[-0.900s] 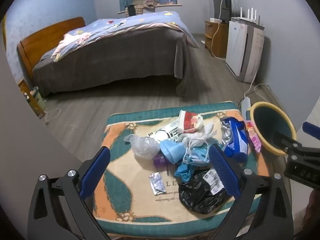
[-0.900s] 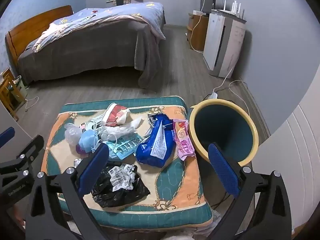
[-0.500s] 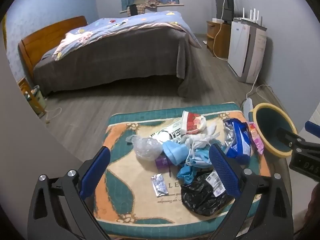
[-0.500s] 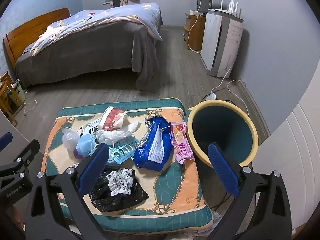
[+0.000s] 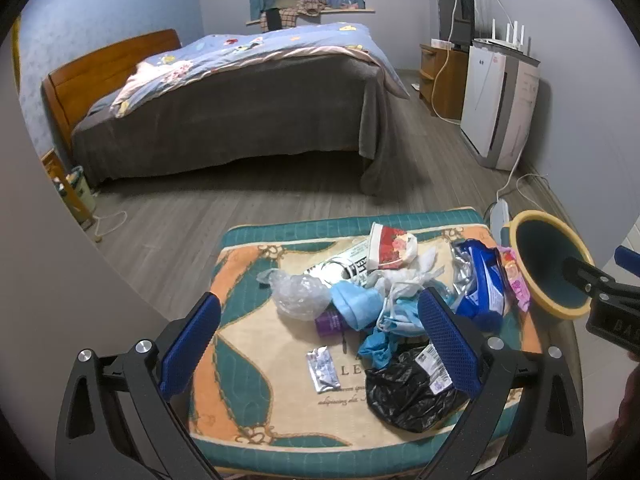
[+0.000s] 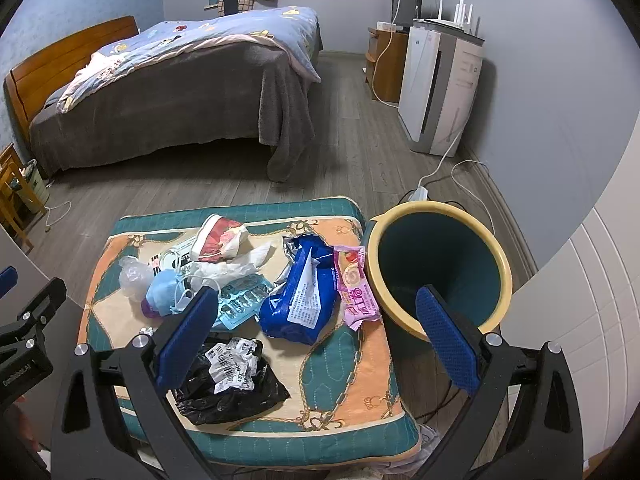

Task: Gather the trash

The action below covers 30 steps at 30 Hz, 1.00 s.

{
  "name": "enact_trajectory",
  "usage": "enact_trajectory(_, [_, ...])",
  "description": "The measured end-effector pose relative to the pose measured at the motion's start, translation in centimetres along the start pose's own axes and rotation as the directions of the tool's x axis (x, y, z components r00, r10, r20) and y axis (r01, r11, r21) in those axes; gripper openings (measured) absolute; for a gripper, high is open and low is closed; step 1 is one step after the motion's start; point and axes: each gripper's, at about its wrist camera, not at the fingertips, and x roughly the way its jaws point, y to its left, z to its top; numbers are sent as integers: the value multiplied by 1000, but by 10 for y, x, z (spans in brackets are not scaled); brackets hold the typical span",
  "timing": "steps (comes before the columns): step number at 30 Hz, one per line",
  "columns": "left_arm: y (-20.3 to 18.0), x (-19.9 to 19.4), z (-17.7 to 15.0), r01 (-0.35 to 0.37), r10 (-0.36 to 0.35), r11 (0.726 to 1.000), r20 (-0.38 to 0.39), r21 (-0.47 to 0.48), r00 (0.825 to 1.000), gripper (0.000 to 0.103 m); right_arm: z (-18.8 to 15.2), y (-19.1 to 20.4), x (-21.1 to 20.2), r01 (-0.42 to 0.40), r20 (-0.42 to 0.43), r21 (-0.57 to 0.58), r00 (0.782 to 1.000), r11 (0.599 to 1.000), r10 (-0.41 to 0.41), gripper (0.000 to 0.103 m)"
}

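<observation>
The left gripper (image 5: 318, 342) hung above the near half of the patterned cushion (image 5: 248, 396), jaws spread wide with nothing between the pads. In its view the trash pile sat just beyond and between the fingers: a small foil sachet (image 5: 323, 369) lay close ahead at about 12 o'clock, alone on bare fabric, and a black plastic bag (image 5: 408, 400) with a white label lay at 3 o'clock, partly behind the right finger. Further out, at 12 to 1 o'clock, were one clear crumpled bag (image 5: 298, 296), one blue face mask (image 5: 358, 305), one purple item (image 5: 330, 322) whose kind I could not tell, and one red-printed paper cup (image 5: 390, 246) lying on its side.

The right gripper (image 6: 316, 334) was likewise wide open and empty, held over the cushion's right side. One blue wrapper (image 6: 302, 296) lay between its fingers at 12 o'clock, touching one pink snack packet (image 6: 354, 284) at 1 o'clock. One blister sheet (image 6: 240, 300) lay at 11 o'clock. The single yellow-rimmed bin (image 6: 496, 256) stood just beside the cushion at 2 o'clock, its near rim behind the right finger.
</observation>
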Motion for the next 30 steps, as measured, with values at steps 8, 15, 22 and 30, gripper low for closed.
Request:
enact_trajectory(8, [0,-1,0,2,-2,1000,0,2,1000,98,1,-7,2,3,-7,15,1000,1000,-3,97])
enact_trajectory(15, [-3,-1,1,9,-9,1000,-1,7,1000,98,1,-9,4,4,-15,21,1000,1000,-4,97])
enact_trajectory(22, [-7,-3,1,18,-18,999,9,27,1000,98,1,-10,4,4,-15,21,1000,1000,-4,97])
enact_trajectory(30, [-7,-5,1,13,-14,999,29,44,999,98,1,-10,5,6,-16,21,1000,1000,-6,97])
